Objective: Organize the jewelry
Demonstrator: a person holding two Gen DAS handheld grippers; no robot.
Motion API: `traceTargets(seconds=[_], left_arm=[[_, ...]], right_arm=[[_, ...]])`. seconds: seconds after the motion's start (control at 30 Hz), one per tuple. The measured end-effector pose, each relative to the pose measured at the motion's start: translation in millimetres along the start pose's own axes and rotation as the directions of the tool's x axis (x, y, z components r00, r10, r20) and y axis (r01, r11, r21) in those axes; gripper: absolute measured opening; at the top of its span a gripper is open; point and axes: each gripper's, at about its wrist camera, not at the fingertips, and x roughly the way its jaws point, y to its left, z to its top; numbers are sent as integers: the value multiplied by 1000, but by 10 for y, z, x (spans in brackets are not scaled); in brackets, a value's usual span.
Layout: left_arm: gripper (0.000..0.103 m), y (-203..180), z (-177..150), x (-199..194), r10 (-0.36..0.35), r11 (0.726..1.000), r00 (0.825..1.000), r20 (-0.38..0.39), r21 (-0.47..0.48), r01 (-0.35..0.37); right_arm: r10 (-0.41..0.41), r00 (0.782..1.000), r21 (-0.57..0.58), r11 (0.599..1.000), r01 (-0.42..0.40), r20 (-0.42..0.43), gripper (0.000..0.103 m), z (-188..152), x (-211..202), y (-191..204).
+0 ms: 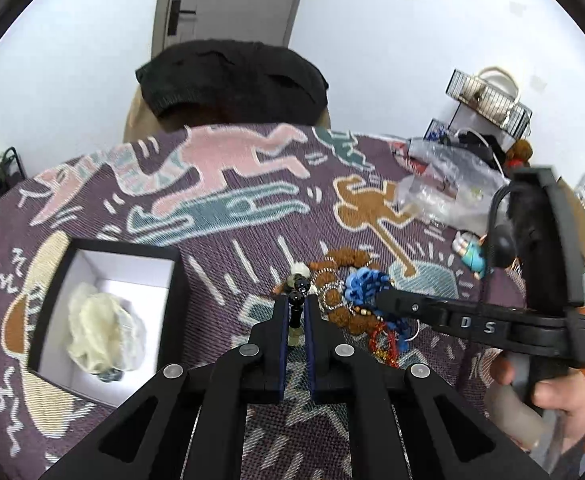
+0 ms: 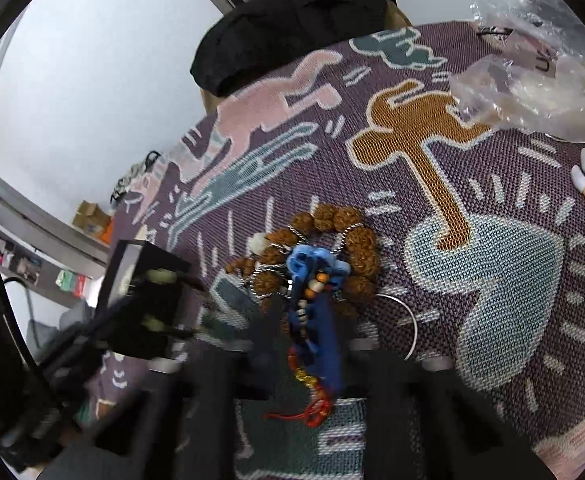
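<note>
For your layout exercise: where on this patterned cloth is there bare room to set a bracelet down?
Free: the cloth between the black box and the jewelry pile, and its far stretch toward the black hat. Crowded: around the pile and the plastic bags.

Left gripper (image 1: 295, 312) is clamped on a dark beaded strand (image 1: 297, 300) above the patterned cloth (image 1: 228, 216). Right gripper (image 1: 376, 298) reaches into the jewelry pile (image 1: 352, 292). An open box (image 1: 104, 312) holding pale tissue (image 1: 104, 332) lies left.

One open box (image 1: 48, 300), one doll (image 1: 470, 254), two grippers (image 1: 295, 312) (image 2: 312, 320)
</note>
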Motion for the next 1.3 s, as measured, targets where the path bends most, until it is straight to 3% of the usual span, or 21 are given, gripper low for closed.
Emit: traceTargets(seconds=[0.53,0.97,1.03,1.1,1.17,1.3], left_arm=[[8,475,181,-553,44,996,992,116,-79,-35],[9,932,125,-501,112,982,991,73,-160,-100],[18,1014,105,-472,120,978,992,39,-179,-111],[51,1073,69,-504,119,975,992,42,-194,-109],[72,1142,17,-606,128,971,988,89,-212,-107],[73,1275,-44,-741,167,962,980,110,-235,-138]], right_arm=[[70,988,-87,994,-58,141,10,86,-630,335],[115,985,-160,983,-93,132,10,95,-618,858],[119,986,-171,980,-97,119,10,86,-562,953],[125,986,-180,978,-105,108,10,78,-508,1026],[135,986,-189,975,-115,98,10,74,-452,1103],[162,984,-203,969,-144,73,10,61,-319,1319]])
